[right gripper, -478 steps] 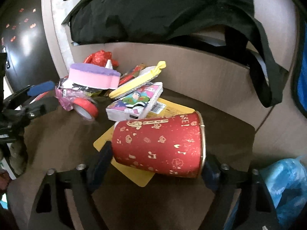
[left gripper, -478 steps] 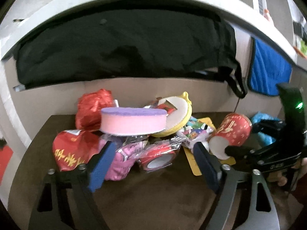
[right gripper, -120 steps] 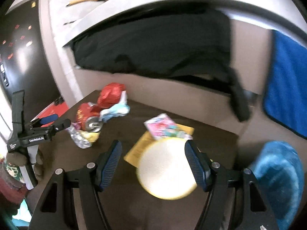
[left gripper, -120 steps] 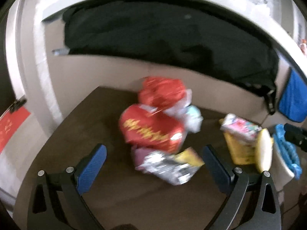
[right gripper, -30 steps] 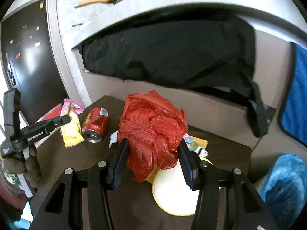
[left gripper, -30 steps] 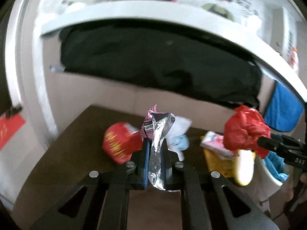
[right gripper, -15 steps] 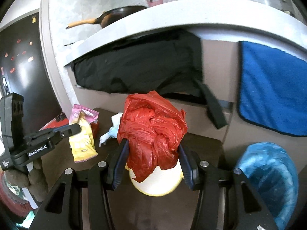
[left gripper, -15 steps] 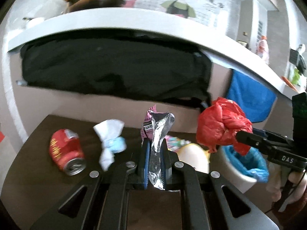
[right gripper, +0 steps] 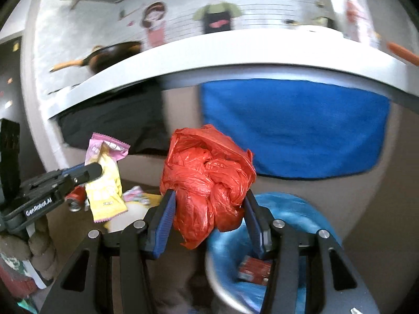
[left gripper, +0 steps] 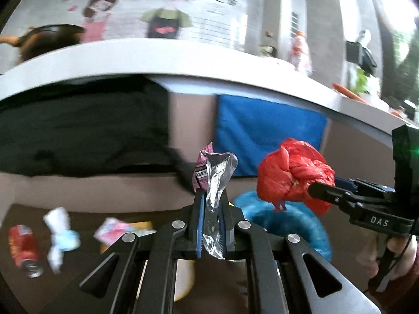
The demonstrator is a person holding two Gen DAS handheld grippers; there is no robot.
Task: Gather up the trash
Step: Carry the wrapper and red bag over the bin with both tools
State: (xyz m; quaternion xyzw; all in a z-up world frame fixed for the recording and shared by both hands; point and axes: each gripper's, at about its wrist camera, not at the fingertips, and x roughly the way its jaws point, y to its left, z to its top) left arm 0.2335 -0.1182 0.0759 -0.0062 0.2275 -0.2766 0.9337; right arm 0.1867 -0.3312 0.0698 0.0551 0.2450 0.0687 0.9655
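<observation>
My left gripper (left gripper: 210, 209) is shut on a pink and silver snack wrapper (left gripper: 216, 175), which stands up between the blue pads; from the right wrist view the same wrapper (right gripper: 104, 183) shows pink and yellow. A crumpled red plastic bag (right gripper: 209, 180) is clamped in my right gripper (right gripper: 208, 209) and hangs over the near rim of the bin lined with a blue bag (right gripper: 288, 219). In the left wrist view the red bag (left gripper: 290, 175) is above the bin (left gripper: 282, 222), right of the wrapper.
On the brown table (left gripper: 86, 269) lie a red can (left gripper: 23, 246), a white and blue tissue wad (left gripper: 61, 235), a pink packet (left gripper: 117, 231) and a yellow disc (right gripper: 125, 217). Black cloth (left gripper: 78, 130) and a blue towel (right gripper: 296, 128) hang from the counter behind.
Both grippers have swung to the right with their loads, away from the table's litter. The blue-lined bin now lies right under the red bag and in front of the wrapper.
</observation>
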